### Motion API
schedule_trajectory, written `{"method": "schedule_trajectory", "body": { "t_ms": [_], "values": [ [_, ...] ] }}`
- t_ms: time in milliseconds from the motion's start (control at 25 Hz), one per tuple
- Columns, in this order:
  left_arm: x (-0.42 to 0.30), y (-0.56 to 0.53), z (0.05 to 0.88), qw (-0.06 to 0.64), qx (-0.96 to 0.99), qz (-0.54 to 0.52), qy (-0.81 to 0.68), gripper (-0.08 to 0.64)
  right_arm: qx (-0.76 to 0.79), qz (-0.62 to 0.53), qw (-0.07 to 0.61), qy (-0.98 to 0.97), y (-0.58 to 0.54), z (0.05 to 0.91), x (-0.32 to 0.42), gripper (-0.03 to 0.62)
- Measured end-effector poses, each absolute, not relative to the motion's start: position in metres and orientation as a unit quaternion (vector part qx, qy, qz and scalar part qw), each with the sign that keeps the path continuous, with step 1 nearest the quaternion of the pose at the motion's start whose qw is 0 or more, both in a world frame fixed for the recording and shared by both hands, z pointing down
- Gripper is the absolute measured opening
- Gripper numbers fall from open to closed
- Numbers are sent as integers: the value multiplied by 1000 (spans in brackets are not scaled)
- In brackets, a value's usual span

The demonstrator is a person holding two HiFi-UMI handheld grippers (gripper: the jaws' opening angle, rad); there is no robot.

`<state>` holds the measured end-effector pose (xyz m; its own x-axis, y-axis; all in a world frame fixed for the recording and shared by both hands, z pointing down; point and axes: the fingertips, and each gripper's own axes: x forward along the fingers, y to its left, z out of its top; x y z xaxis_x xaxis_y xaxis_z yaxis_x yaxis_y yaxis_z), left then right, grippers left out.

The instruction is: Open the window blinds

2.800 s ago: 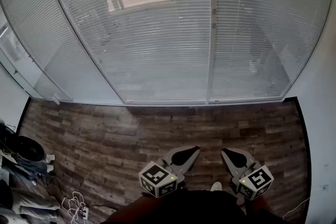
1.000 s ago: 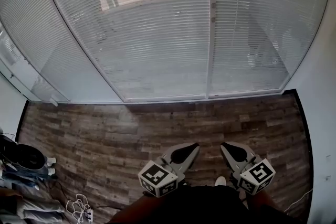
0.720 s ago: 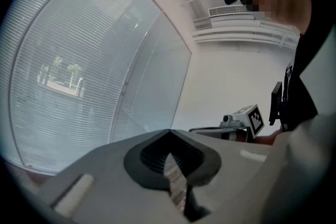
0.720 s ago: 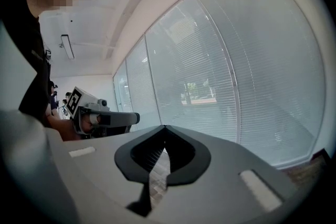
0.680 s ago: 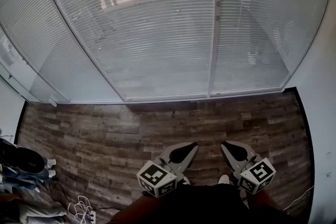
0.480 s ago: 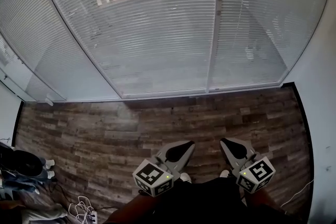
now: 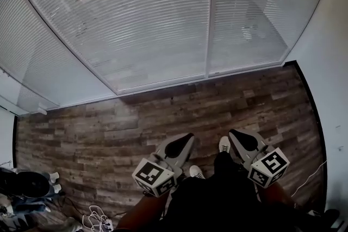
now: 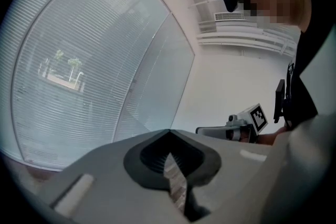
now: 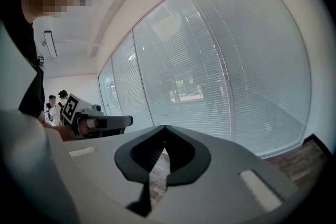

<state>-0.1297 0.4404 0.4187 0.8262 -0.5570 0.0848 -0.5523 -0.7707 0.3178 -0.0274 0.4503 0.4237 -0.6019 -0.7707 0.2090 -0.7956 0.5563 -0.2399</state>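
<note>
On the wood floor point(image 7: 109, 127) short of the closed blinds point(image 7: 136, 24), holds left gripper point(image 7: 186, 138) and right gripper point(image 7: 234, 134) clenched empty; approach step, probably needs reaching their control next.

Soft daylight comes from the far side, filtered through the white slatted window blinds point(image 7: 152, 24). They are the brightest area in my head view, hazy but without hard glare. The dark wood-plank floor point(image 7: 109, 127) is dimmer, and darkest in a narrow shadow band just under the window frame point(image 7: 163, 83). That view bows the straight frame lines into curves toward its edges. Both tool views are strong fisheye with black vignetted corners. In them the pale grey body of my left tool point(image 8: 168, 134) and of my right tool point(image 9: 164, 129) fills the near part, evenly lit but soft and out of focus, while the far blind slats stay fairly crisp.
</note>
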Motion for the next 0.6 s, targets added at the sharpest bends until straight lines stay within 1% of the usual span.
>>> {"method": "schedule_trajectory", "body": {
  "t_ms": [360, 600],
  "values": [
    [-130, 415, 428, 179, 933, -7, -313, 0, 420, 164, 31, -892, 410, 428, -36, 26],
    [-122, 380, 429, 180, 927, 5, -328, 0, 410, 169, 29, -896, 371, 429, -27, 26]
  ]
}}
